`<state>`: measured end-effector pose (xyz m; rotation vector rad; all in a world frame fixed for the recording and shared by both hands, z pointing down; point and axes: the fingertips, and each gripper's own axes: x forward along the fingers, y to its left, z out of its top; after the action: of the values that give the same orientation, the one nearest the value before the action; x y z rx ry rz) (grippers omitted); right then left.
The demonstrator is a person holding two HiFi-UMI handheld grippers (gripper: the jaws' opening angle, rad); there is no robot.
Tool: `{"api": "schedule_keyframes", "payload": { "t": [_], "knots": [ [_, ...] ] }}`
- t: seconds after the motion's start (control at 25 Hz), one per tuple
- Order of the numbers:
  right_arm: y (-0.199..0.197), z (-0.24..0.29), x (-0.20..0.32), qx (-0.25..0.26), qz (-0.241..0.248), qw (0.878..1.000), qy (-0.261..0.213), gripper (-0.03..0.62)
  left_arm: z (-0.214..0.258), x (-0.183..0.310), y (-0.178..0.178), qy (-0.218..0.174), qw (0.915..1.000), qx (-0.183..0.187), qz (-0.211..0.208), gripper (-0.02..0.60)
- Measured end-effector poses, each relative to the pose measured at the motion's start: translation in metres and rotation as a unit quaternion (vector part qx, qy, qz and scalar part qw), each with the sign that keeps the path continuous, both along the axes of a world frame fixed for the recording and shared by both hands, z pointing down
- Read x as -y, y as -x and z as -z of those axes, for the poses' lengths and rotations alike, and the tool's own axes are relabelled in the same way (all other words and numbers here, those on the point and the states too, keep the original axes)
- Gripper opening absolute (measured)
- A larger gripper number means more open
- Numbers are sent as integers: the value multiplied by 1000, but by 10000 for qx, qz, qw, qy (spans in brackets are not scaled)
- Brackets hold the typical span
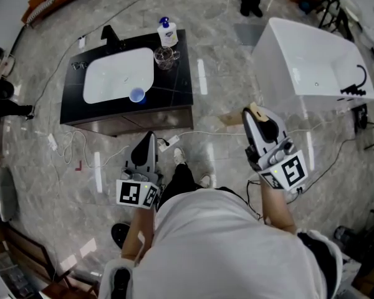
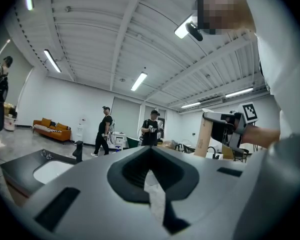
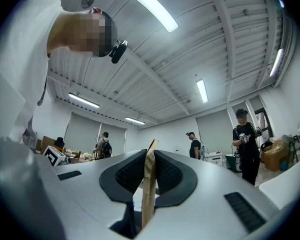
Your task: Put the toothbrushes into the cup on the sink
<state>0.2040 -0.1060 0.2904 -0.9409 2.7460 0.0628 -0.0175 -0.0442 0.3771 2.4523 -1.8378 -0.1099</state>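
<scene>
Nothing is delivered yet, I judge. The fingers [image 3: 172, 174] of my right gripper [image 3: 149, 154] are nearly together, clamped on a flat tan strip [image 3: 148, 194] standing up between them; I cannot tell if it is a toothbrush. The fingers [image 2: 135, 171] of my left gripper [image 2: 150, 151] are together with nothing between them. Far ahead to the left stands the dark worktop [image 1: 174, 89], with a blue cup [image 1: 137, 94] on the sink's [image 1: 115, 73] near rim and a glass cup [image 1: 164, 56] at its far right. The whole carry and drop remain.
</scene>
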Motion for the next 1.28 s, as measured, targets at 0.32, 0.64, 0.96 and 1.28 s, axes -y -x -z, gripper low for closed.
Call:
{"api": "schedule_keyframes", "payload": {
  "t": [0.32, 0.64, 0.96, 1.28],
  "knots": [
    [32, 6, 47, -75, -132, 9999, -6, 61, 5, 46, 35, -77, 9999, 121, -72, 3],
    [73, 4, 86, -159, 4, 9999, 18, 61, 4, 76, 65, -95, 9999, 98, -26, 3],
    [117, 0, 129, -260, 30, 9996, -87, 62, -5, 103, 95, 3, 10000, 1, 7, 3],
    [151, 3, 171, -355, -21, 9986, -391, 61, -12, 131, 116, 57, 9999, -81, -26, 3]
  ]
}}
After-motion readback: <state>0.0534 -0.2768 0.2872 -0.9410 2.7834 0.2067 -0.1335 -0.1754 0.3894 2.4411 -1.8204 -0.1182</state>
